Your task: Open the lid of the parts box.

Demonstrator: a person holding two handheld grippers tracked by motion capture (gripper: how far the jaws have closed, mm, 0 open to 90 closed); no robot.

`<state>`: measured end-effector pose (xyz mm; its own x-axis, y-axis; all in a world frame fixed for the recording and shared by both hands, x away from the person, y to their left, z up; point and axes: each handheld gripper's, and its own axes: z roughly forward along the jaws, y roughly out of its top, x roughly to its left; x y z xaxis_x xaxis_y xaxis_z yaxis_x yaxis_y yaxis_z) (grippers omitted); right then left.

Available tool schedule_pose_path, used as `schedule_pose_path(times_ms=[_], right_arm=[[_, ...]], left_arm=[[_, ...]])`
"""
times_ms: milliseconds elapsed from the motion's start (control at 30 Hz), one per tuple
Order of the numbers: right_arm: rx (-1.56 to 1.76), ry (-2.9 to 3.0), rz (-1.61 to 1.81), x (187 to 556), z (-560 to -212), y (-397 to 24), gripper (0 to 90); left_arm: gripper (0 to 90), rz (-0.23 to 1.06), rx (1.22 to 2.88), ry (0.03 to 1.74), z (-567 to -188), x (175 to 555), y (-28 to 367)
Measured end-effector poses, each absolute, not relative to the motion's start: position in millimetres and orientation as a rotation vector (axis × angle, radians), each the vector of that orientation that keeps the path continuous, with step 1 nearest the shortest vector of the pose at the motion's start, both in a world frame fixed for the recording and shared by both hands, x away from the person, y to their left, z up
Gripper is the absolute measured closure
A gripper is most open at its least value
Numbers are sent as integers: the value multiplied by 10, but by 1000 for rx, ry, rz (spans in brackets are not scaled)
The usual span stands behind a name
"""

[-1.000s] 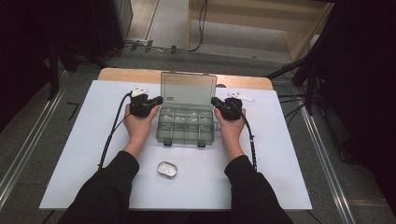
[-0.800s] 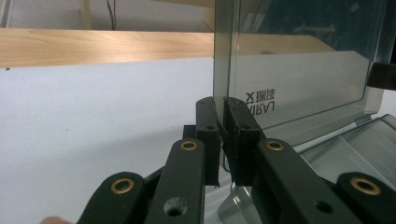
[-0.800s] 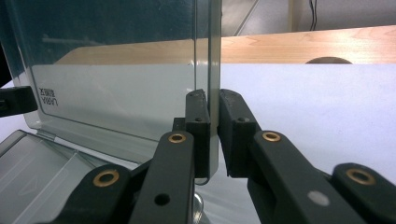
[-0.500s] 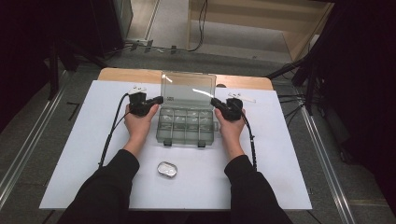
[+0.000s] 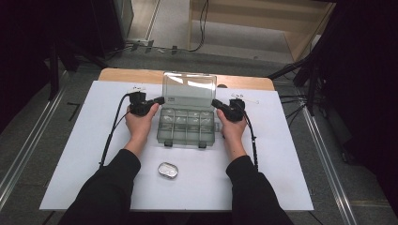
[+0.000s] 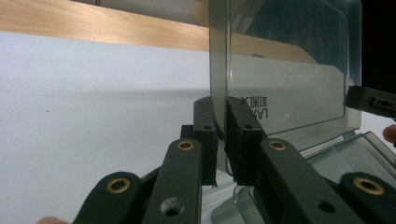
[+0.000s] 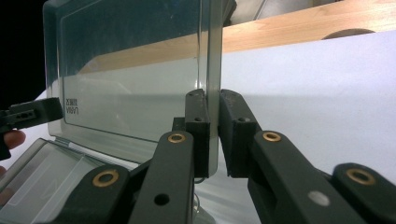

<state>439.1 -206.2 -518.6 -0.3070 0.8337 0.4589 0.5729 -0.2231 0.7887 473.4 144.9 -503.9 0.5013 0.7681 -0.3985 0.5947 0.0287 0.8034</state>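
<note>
A clear plastic box (image 5: 187, 126) with small compartments sat in the middle of the white sheet (image 5: 70, 154) that covered the table, and its see-through lid (image 5: 189, 87) stood upright at the far side, hinged along the box's back edge. You held that lid from both sides. Your left gripper (image 5: 158, 100) pinched the lid's left edge; in the left gripper view (image 6: 221, 128) its two black jaws were pressed together on the thin plastic wall, one jaw on each face. Your right gripper (image 5: 217, 103) did the same on the lid's right edge, and in the right gripper view (image 7: 212, 109) its jaws clamped the upright panel (image 7: 140, 70) between them. Each gripper view also showed the tip of the other gripper at the far end of the lid. In the high view, your left hand (image 5: 139, 123) rested just beside the box's left wall and your right hand (image 5: 233, 125) just beside its right wall, both forearms in dark sleeves coming in from the near edge. A black cable (image 5: 110, 136) trailed from the left gripper across the sheet. Nearer to you, well apart from the box, a small oval metal tin (image 5: 168, 170) lay on the sheet between your forearms. Beyond the sheet, a strip of bare wooden tabletop (image 5: 131, 75) showed along the far edge.
</note>
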Motion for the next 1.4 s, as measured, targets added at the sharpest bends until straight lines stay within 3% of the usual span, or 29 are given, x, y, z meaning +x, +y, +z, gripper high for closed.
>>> schedule_pose_path(times_ms=[1400], right_arm=[[1790, 1856, 1481, 4451, -5230, -2069, 771]], left_arm=[[780, 139, 1698, 1228, -5094, 4744, 1466]])
